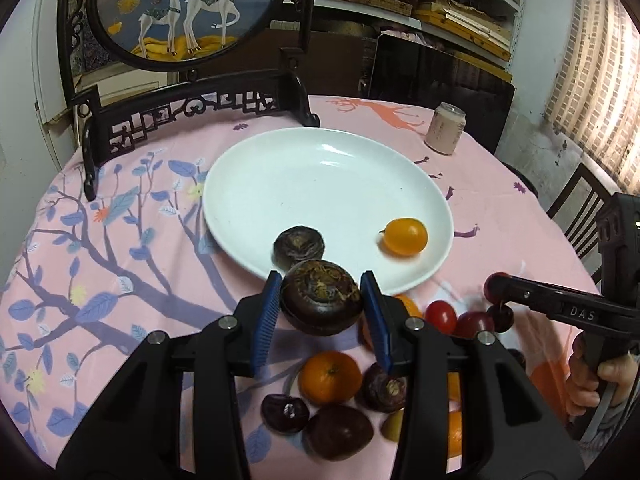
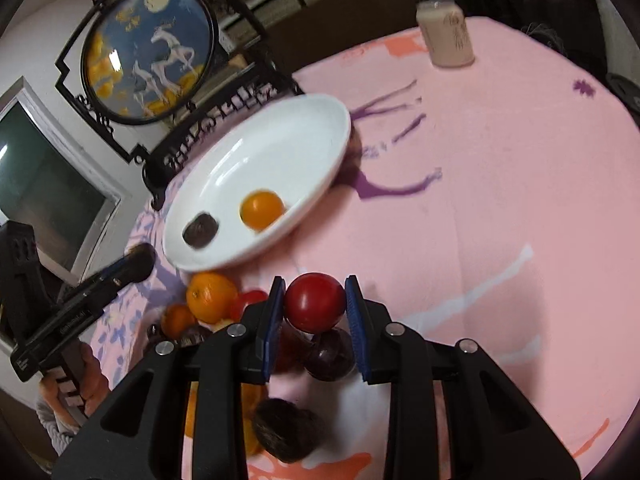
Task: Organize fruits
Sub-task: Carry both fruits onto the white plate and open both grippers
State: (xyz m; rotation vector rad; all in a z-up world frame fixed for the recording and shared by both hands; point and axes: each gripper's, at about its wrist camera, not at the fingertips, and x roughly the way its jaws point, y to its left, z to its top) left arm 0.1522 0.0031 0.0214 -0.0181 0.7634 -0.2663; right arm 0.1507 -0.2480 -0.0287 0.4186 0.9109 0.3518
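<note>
My left gripper (image 1: 322,300) is shut on a dark brown water chestnut (image 1: 322,302), held just above the near rim of the white plate (image 1: 320,172). The plate holds another water chestnut (image 1: 298,246) and a yellow-orange tomato (image 1: 404,237). My right gripper (image 2: 316,304) is shut on a red cherry tomato (image 2: 315,302), held above the fruit pile, near the plate (image 2: 304,128). The pile on the pink cloth includes an orange (image 1: 330,378), dark cherries (image 1: 285,414), red tomatoes (image 1: 440,316) and another orange (image 2: 211,297).
A carved dark wooden stand with a round deer painting (image 1: 188,12) stands behind the plate. A pale drink can (image 1: 445,128) stands at the table's far right. A dark chair (image 1: 576,208) sits beyond the right table edge.
</note>
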